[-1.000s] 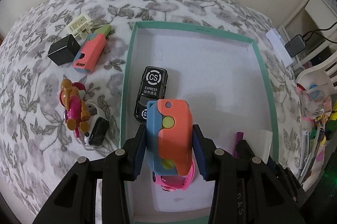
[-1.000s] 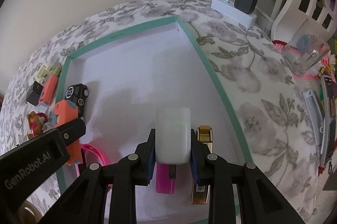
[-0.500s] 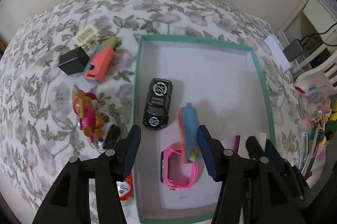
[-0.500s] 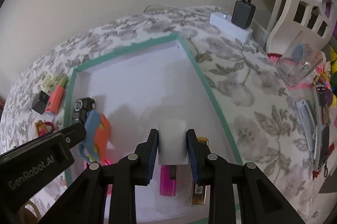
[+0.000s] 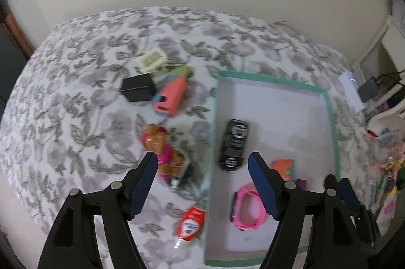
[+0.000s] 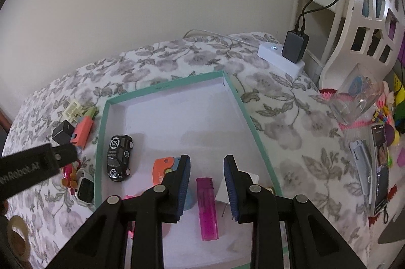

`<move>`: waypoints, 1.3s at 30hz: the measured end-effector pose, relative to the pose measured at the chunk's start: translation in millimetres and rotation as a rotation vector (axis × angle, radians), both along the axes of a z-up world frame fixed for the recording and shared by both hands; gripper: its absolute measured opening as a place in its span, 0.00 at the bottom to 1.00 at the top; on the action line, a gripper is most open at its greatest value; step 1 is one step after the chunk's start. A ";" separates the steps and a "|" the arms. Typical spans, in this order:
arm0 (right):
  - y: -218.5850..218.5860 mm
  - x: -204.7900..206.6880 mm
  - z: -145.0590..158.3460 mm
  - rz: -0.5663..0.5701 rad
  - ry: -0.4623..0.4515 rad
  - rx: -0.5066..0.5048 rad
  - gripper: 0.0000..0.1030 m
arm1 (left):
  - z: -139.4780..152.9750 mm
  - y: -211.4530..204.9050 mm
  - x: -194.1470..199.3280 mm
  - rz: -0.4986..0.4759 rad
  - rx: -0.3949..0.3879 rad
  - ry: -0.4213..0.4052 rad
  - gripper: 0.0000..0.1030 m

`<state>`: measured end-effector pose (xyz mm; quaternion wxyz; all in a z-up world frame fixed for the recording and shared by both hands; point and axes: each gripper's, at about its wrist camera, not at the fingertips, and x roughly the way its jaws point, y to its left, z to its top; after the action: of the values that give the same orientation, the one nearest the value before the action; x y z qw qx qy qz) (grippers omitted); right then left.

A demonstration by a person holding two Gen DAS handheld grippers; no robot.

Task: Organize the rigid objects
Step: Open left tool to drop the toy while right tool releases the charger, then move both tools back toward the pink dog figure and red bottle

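A teal-rimmed white box [image 5: 331, 132] [image 6: 255, 135] lies on the floral cloth. In it are a black toy car [image 5: 234, 142] [image 6: 119, 155], an orange-and-blue toy [image 5: 283, 166] [image 6: 164, 165], a pink watch [image 5: 248, 208], a magenta lighter [image 6: 207, 208] and a white block [image 6: 222, 190]. My left gripper [image 5: 201, 162] is open and empty above the box's left rim. My right gripper [image 6: 206, 162] is open and empty above the lighter. Outside the box lie a doll figure [image 5: 159, 145], a coral case [image 5: 170, 97], a black cube [image 5: 138, 90], a cream connector [image 5: 152, 60] and a red tube [image 5: 189, 223].
A white power strip with a black charger [image 6: 291, 48] sits at the cloth's far right corner. A clear cup [image 6: 354, 97], a phone [image 6: 379, 162] and small toys crowd the right side. A white chair [image 6: 367, 3] stands beyond. A smartwatch [image 6: 84, 189] lies left of the box.
My left gripper let go of the orange-and-blue toy, which now lies in the box, and moved up and left. My right gripper opened and released the white block, then drew back.
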<state>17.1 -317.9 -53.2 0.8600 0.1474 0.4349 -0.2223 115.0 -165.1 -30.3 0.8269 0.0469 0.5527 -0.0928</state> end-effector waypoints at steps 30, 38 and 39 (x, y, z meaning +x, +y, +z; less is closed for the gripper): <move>8.8 5.9 -17.1 0.042 0.039 0.014 0.93 | -34.8 25.8 8.5 0.087 0.242 0.083 0.92; 9.4 6.6 -21.8 0.046 0.051 0.032 1.00 | -35.4 51.2 17.4 0.161 0.237 0.102 0.92; 9.6 6.6 -21.5 0.046 0.051 0.034 1.00 | -34.4 55.1 18.5 0.166 0.234 0.100 0.92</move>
<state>23.7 -308.2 -74.6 0.8510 0.1462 0.4636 -0.1987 133.5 -110.0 -64.7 0.7919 0.0926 0.6023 0.0388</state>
